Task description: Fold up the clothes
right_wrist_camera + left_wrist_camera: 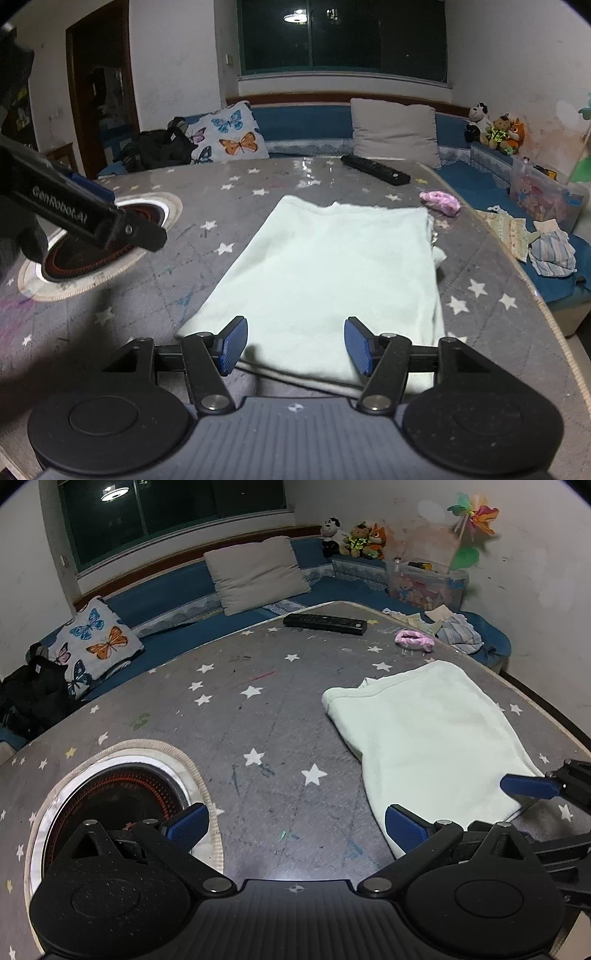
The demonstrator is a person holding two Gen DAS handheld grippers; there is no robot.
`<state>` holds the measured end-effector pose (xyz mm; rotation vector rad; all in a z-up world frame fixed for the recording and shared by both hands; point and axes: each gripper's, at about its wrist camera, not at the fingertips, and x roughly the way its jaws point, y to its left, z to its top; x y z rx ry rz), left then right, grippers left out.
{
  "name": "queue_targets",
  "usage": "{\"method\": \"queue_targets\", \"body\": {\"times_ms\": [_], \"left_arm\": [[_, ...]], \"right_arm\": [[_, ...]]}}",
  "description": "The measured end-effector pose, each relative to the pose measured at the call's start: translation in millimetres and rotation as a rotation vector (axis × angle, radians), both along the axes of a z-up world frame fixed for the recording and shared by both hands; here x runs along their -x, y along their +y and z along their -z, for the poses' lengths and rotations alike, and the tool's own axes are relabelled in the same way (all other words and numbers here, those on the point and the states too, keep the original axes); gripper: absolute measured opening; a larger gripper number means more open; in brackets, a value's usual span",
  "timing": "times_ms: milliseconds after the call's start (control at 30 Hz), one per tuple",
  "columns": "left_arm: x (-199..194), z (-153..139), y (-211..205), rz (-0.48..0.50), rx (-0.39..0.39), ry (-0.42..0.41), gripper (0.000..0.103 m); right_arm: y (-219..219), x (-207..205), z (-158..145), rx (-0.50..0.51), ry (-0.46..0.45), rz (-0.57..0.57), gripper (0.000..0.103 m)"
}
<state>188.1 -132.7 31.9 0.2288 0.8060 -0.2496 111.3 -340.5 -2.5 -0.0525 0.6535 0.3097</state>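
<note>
A pale mint cloth lies folded flat on the grey star-patterned table. In the left wrist view the cloth is right of centre. My left gripper is open and empty above the bare table, its right finger at the cloth's near-left corner. My right gripper is open and empty, its fingers over the cloth's near edge. The right gripper's fingertip shows at the cloth's right edge in the left wrist view. The left gripper's body shows at the left of the right wrist view.
A round inset heater sits in the table at the left. A black remote and a pink cloth item lie at the far side. More clothes lie on the blue bench to the right, with cushions, plush toys and a toy box.
</note>
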Motion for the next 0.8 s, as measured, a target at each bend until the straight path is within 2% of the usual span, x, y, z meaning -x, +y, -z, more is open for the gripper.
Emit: {"method": "queue_targets", "body": {"times_ms": [200, 600, 800], "left_arm": [[3, 9, -1, -0.003, 0.029, 0.023, 0.103], [1, 31, -8, -0.012, 0.051, 0.077, 0.103], [-3, 37, -11, -0.018, 0.055, 0.093, 0.103]], "right_arm": [[8, 3, 3, 0.033, -0.004, -0.015, 0.059], [12, -5, 7, 0.017, 0.023, -0.045, 0.058], [-3, -12, -5, -0.036, 0.001, -0.009, 0.059]]}}
